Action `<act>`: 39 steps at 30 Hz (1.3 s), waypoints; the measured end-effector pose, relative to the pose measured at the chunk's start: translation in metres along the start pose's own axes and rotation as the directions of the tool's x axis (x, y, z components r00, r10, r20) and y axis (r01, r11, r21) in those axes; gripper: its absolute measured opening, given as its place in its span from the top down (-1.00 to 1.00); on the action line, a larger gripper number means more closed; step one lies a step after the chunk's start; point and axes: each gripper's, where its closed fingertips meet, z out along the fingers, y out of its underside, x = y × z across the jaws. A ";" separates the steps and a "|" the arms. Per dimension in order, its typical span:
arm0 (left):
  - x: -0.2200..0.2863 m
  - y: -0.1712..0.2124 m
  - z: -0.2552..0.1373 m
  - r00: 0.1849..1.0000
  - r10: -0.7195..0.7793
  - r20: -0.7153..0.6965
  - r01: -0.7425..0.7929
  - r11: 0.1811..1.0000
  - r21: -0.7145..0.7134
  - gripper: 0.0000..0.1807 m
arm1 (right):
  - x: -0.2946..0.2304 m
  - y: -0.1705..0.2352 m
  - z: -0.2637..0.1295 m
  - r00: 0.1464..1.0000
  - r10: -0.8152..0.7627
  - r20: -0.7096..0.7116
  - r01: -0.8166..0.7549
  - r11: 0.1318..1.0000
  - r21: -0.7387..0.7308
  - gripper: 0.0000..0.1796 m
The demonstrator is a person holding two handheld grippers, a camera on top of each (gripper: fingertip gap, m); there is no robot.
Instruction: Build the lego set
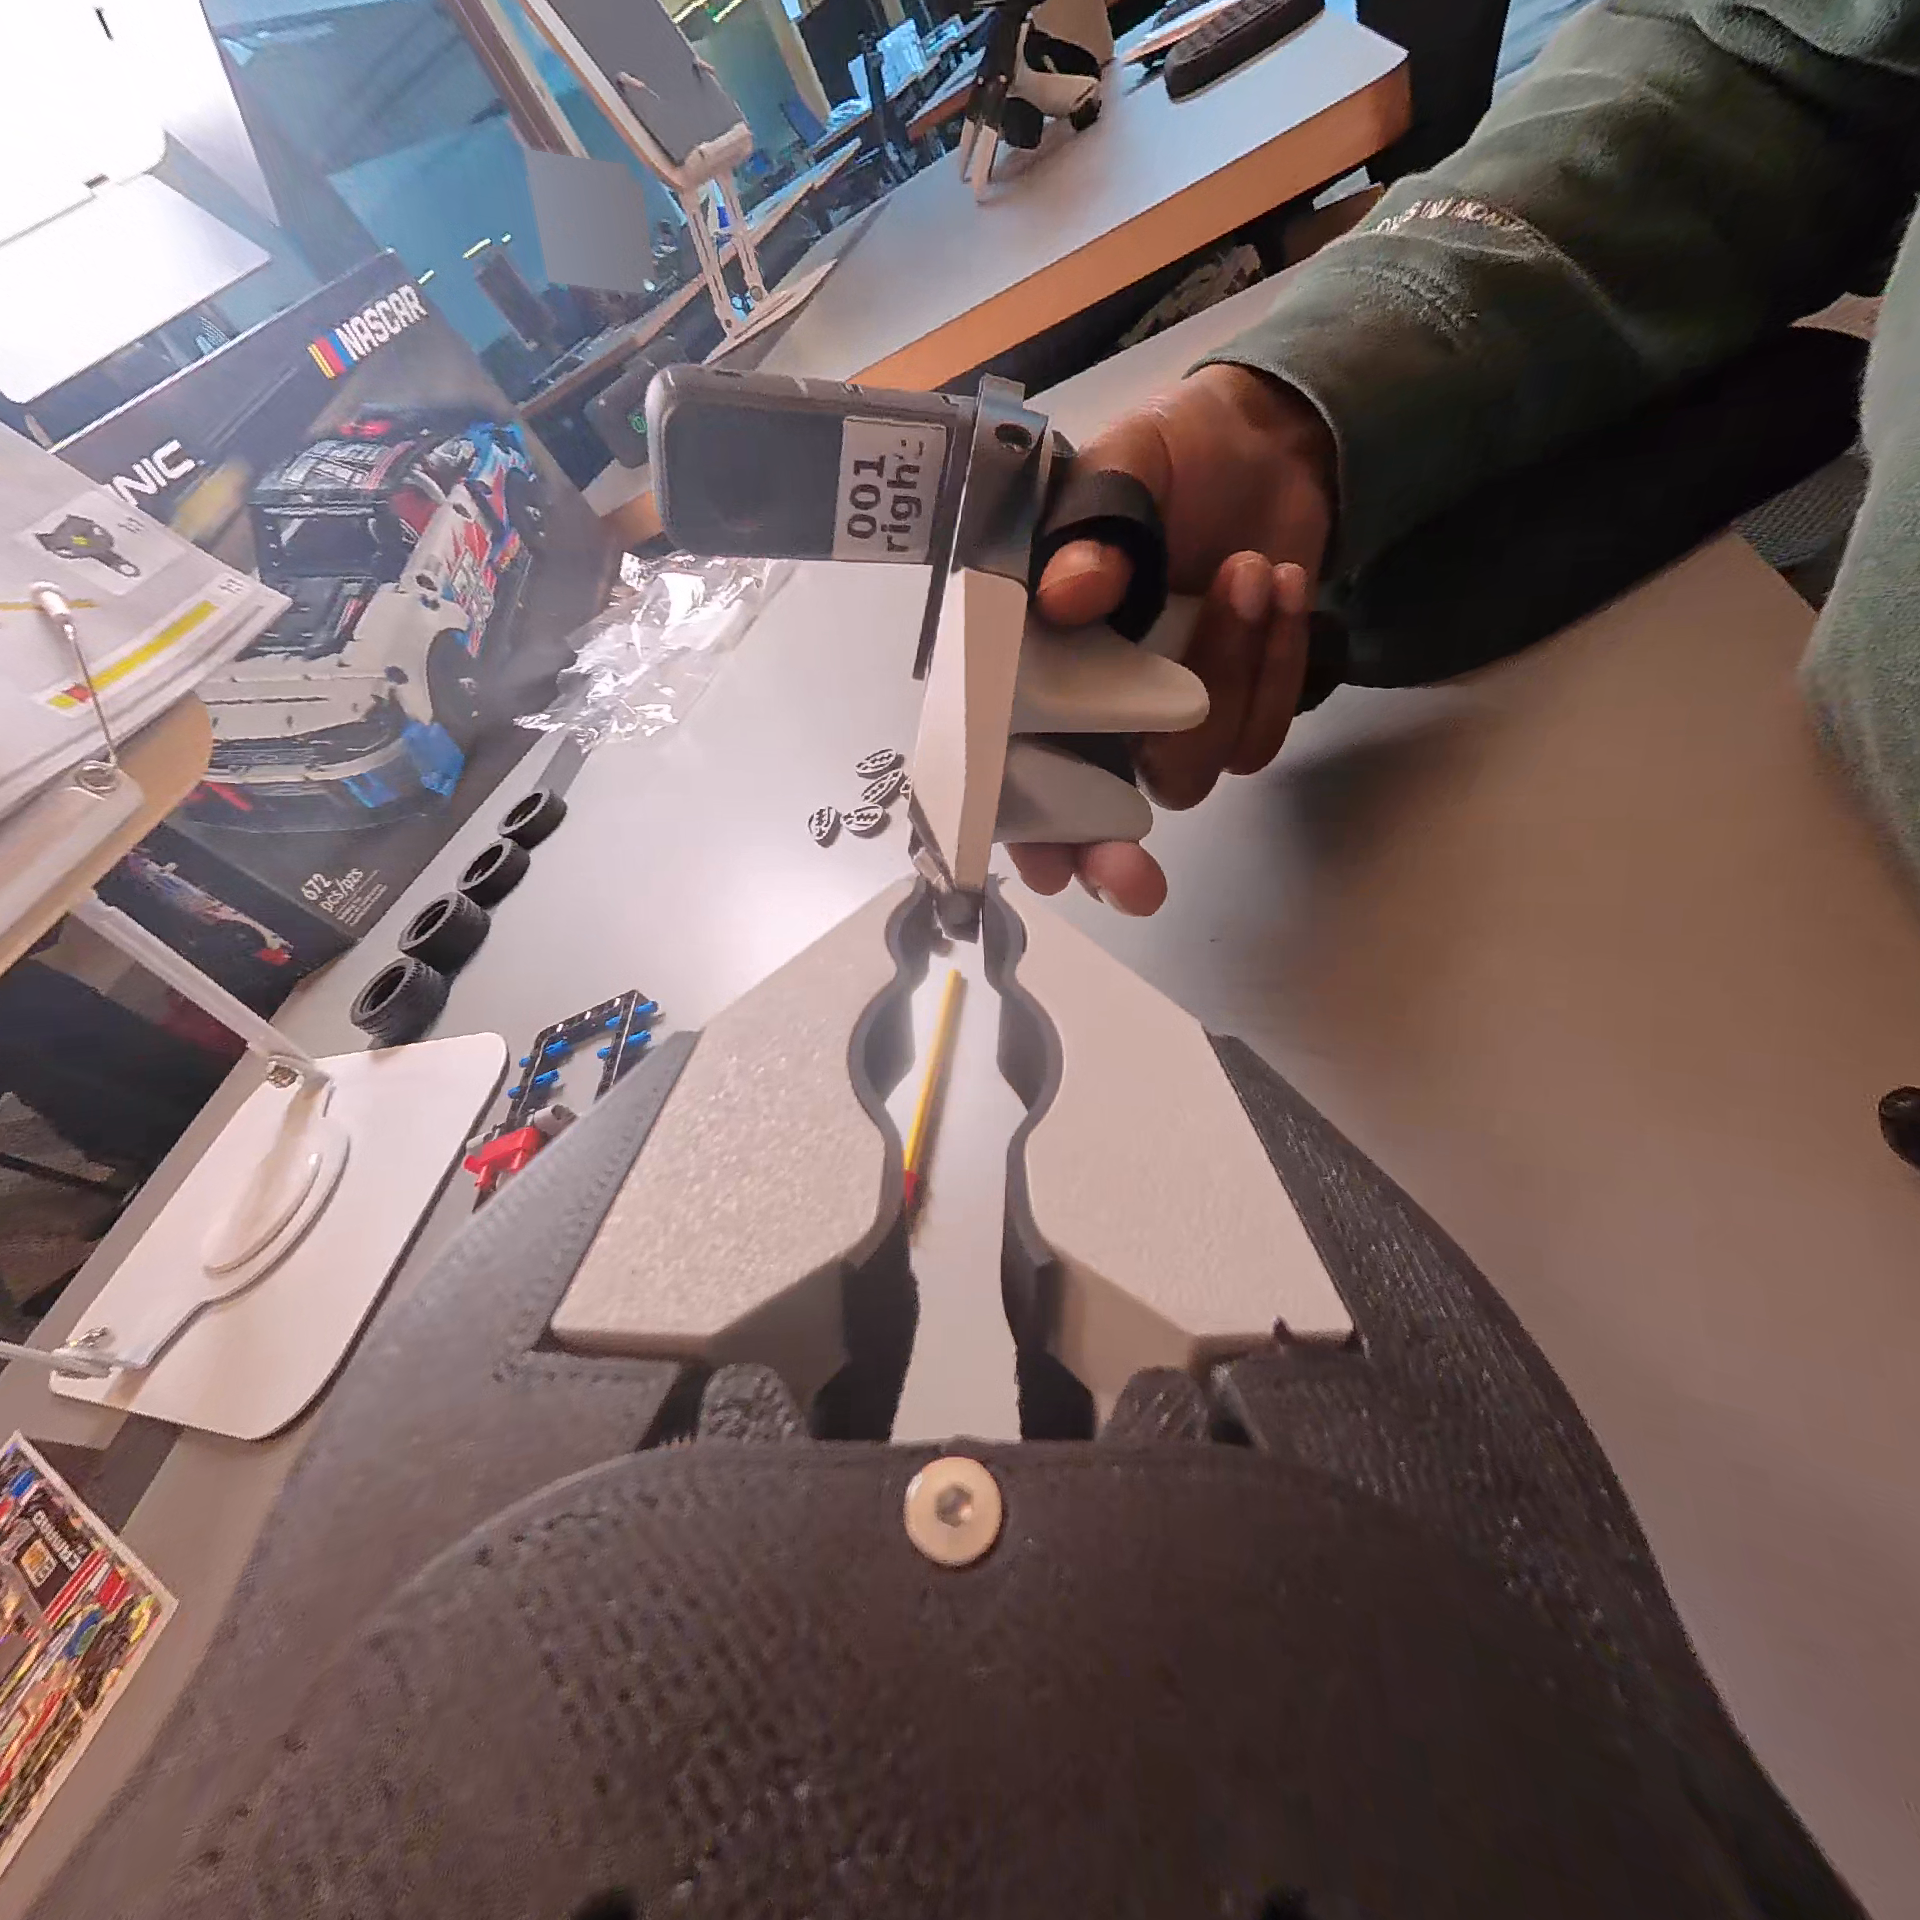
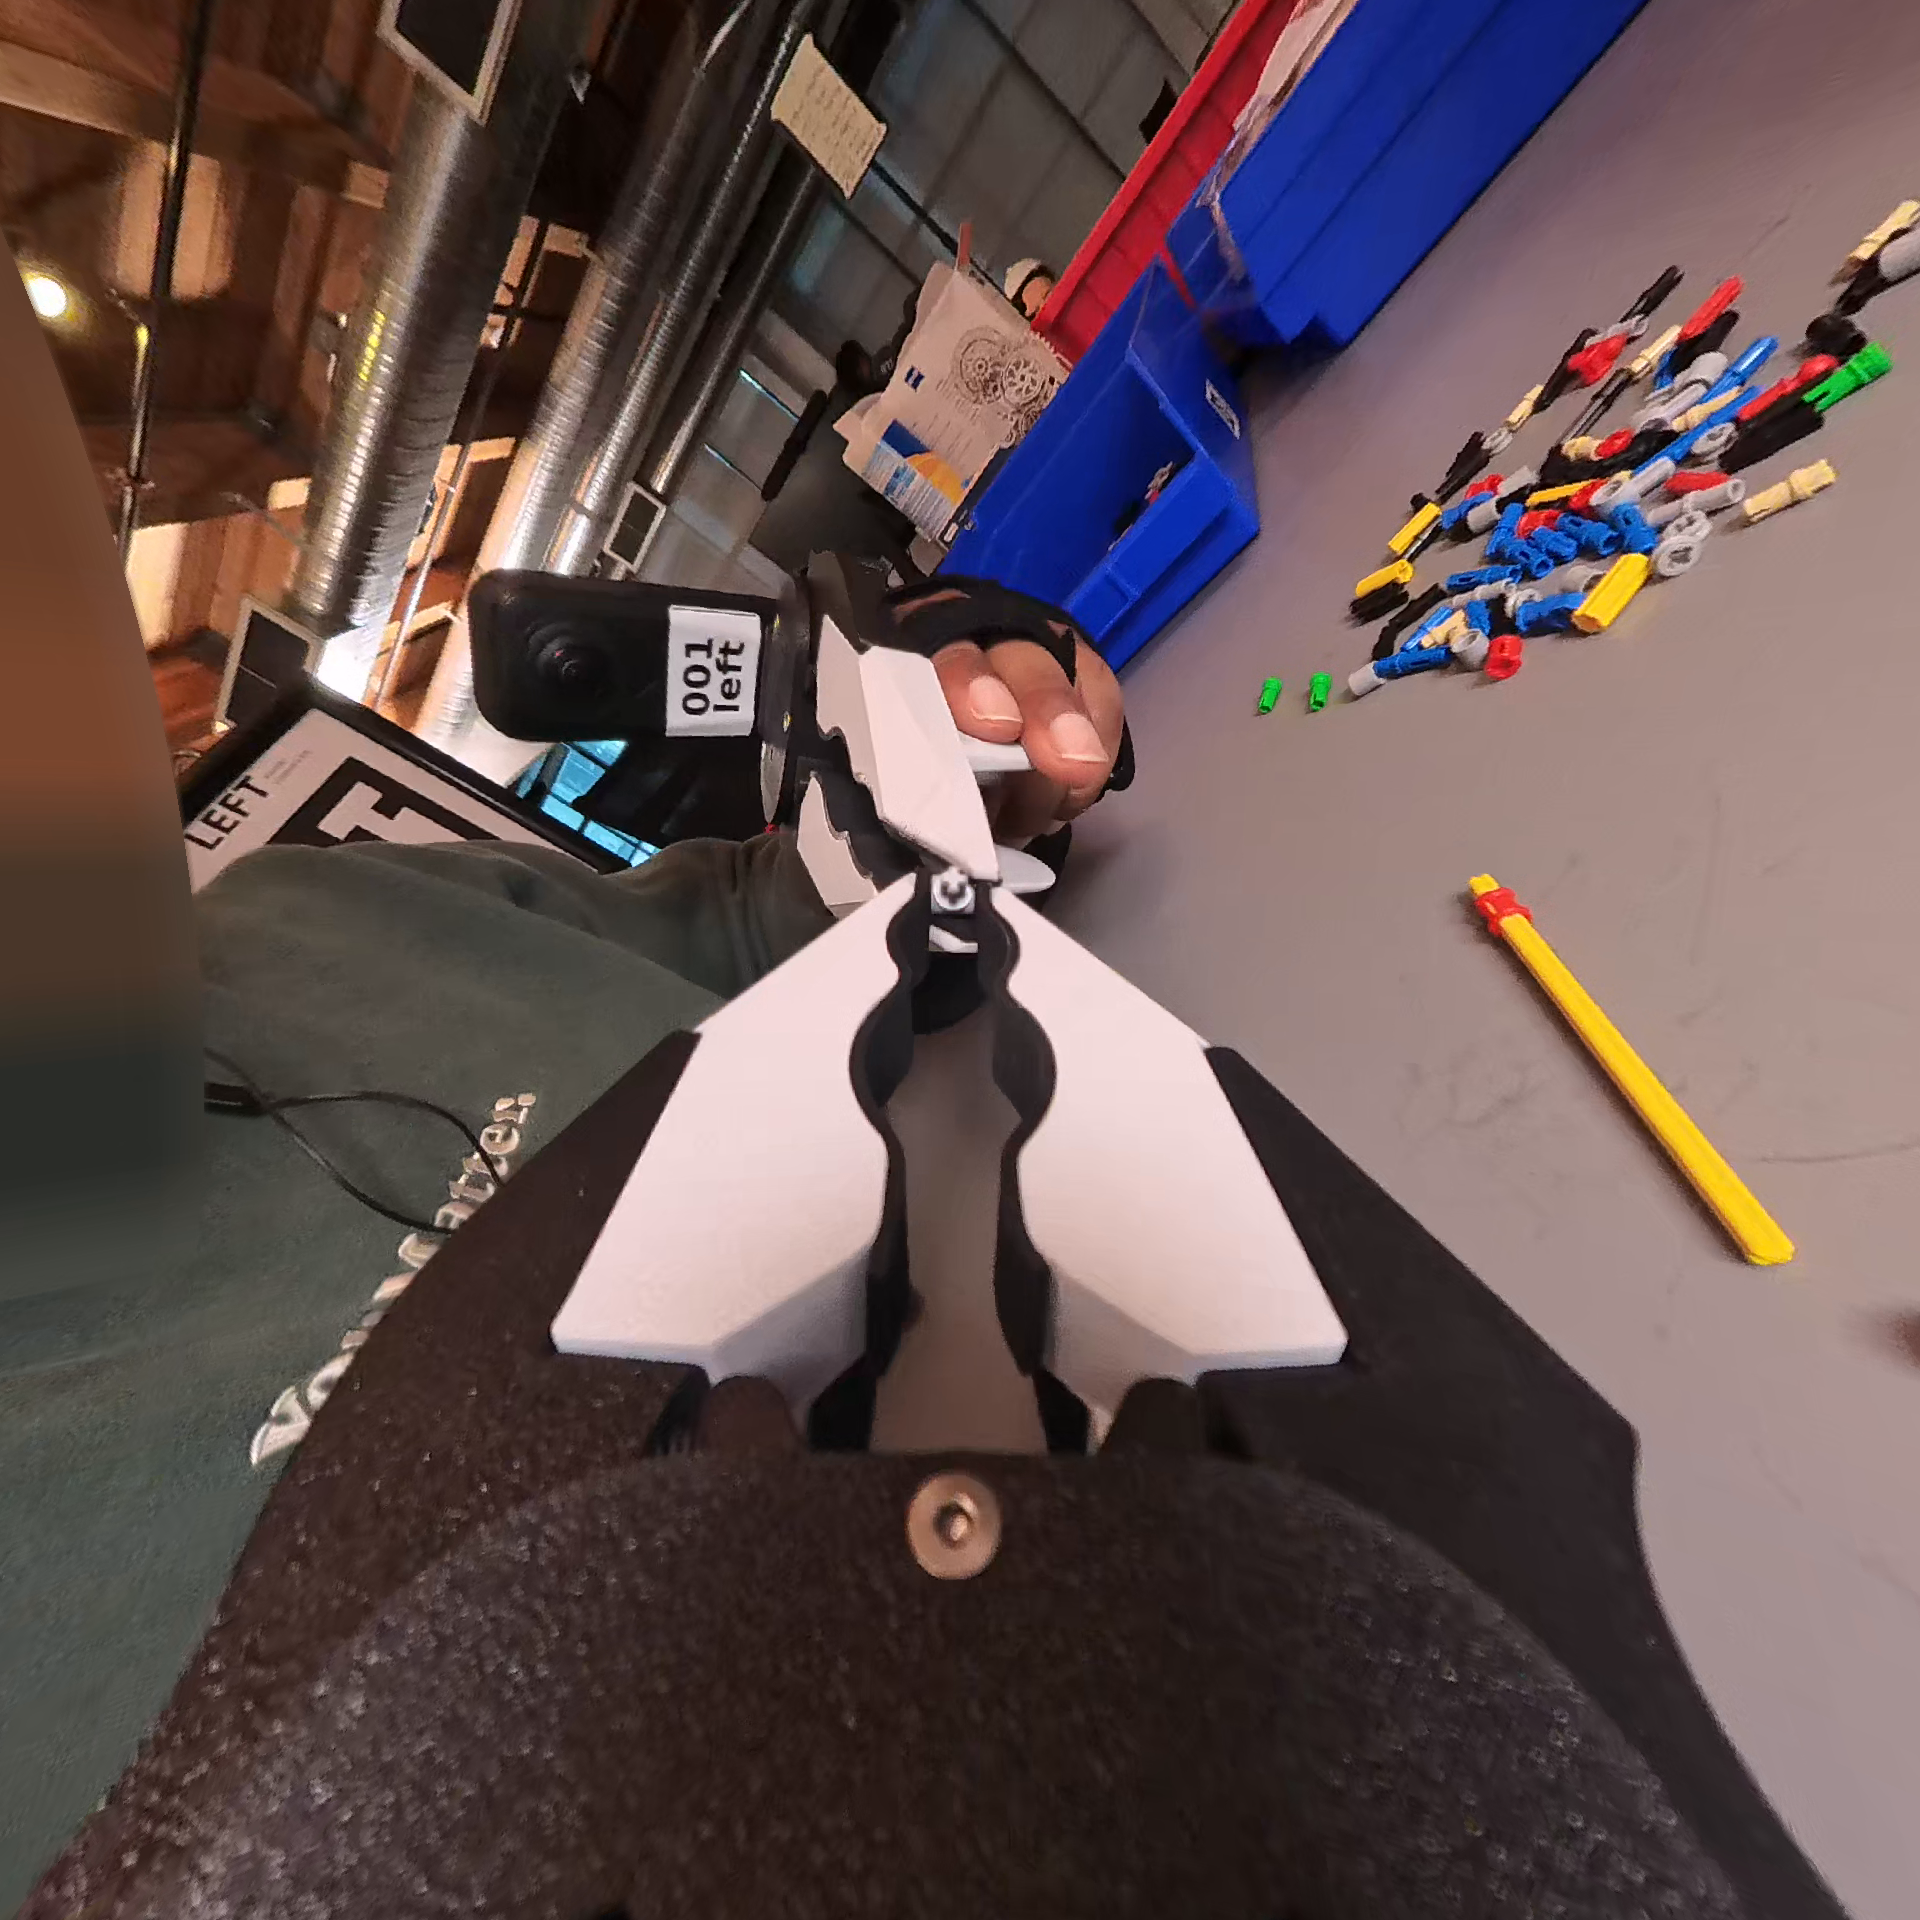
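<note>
My left gripper (image 1: 951, 923) and my right gripper (image 2: 951, 920) meet tip to tip just above the grey table. Both are shut on a small black lego piece (image 1: 958, 914), whose pale face with a cross hole shows in the right wrist view (image 2: 951, 896). I cannot tell whether it is one part or two joined. The right gripper (image 1: 940, 883) comes down from above in the left wrist view. The left gripper (image 2: 935, 871) comes in from the upper left in the right wrist view. A long yellow axle (image 2: 1631, 1070) with a red bush (image 2: 1496, 899) lies on the table; it also shows in the left wrist view (image 1: 932, 1075).
Several black tyres (image 1: 457, 914), the set's box (image 1: 343, 623), an instruction booklet (image 1: 94, 623), a black frame with blue pins (image 1: 582, 1060) and small rim discs (image 1: 862, 800) lie to the left. A pile of loose pieces (image 2: 1590, 488), two green pins (image 2: 1294, 691) and blue bins (image 2: 1143, 468) lie far right. Both grippers' tips are roughly 11 cm from the long yellow axle (image 2: 1631, 1070).
</note>
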 end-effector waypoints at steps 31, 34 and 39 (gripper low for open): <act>-0.014 0.018 0.000 0.990 -0.143 0.023 0.143 0.989 -0.030 0.92 | 0.020 -0.014 -0.009 0.996 0.052 -0.073 -0.044 0.992 0.115 0.99; -0.019 0.015 -0.003 0.983 -0.183 0.030 0.183 0.983 -0.004 0.93 | 0.019 -0.017 -0.008 0.995 0.086 -0.045 -0.078 0.985 0.157 0.99; -0.020 0.015 -0.003 0.984 -0.173 0.044 0.173 0.985 -0.003 0.93 | 0.020 -0.018 -0.008 0.993 0.117 -0.031 -0.109 0.977 0.182 0.98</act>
